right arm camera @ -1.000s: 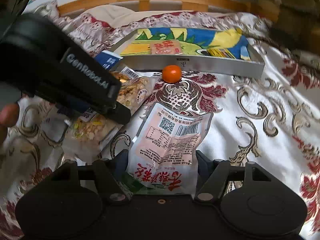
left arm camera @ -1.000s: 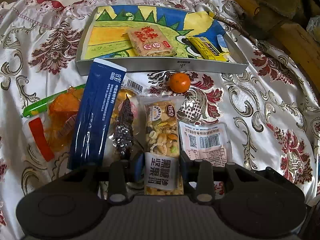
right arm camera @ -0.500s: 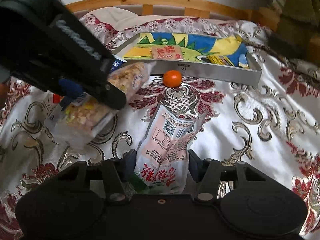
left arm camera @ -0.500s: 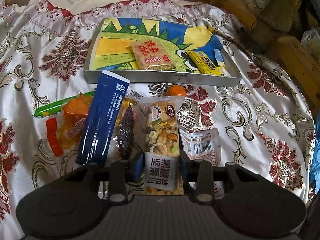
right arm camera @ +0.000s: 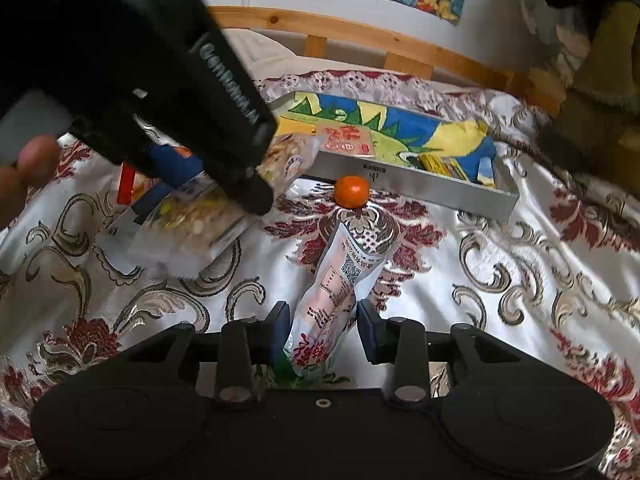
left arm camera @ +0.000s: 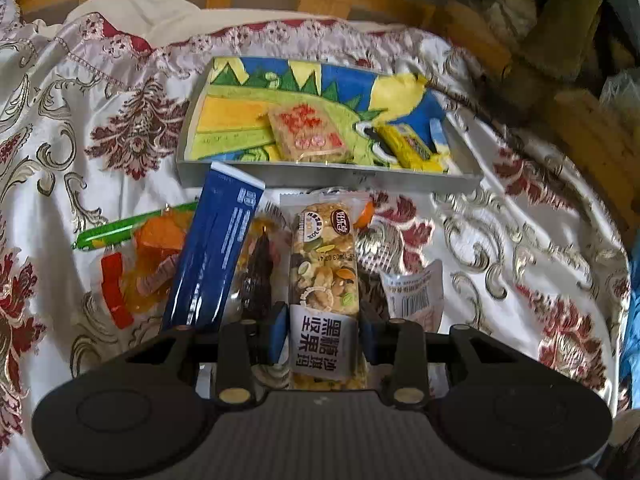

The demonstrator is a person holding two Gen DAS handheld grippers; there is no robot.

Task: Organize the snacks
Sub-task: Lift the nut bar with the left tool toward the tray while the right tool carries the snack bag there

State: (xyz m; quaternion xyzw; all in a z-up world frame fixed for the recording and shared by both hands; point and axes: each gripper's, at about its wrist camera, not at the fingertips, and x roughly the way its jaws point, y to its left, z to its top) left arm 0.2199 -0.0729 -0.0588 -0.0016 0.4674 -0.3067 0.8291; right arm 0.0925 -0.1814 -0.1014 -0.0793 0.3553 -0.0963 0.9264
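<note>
Nut bar packet (left arm camera: 323,280) clamped in the left tongs (left arm camera: 323,330) above a patterned bedspread (left arm camera: 520,248), pink snack pouch (right arm camera: 340,292) squeezed between the closing right tongs (right arm camera: 323,330), small orange (right arm camera: 351,192) lying beside the painted tray (right arm camera: 440,192).

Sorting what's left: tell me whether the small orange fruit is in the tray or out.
Out: the orange fruit lies on the cloth before the tray's front wall.

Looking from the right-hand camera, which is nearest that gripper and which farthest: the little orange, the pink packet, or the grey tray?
1. Pink packet: between the closing jaws of the right gripper.
2. Orange: beyond the packet, on the cloth.
3. Grey tray: just behind the orange, farthest.
</note>
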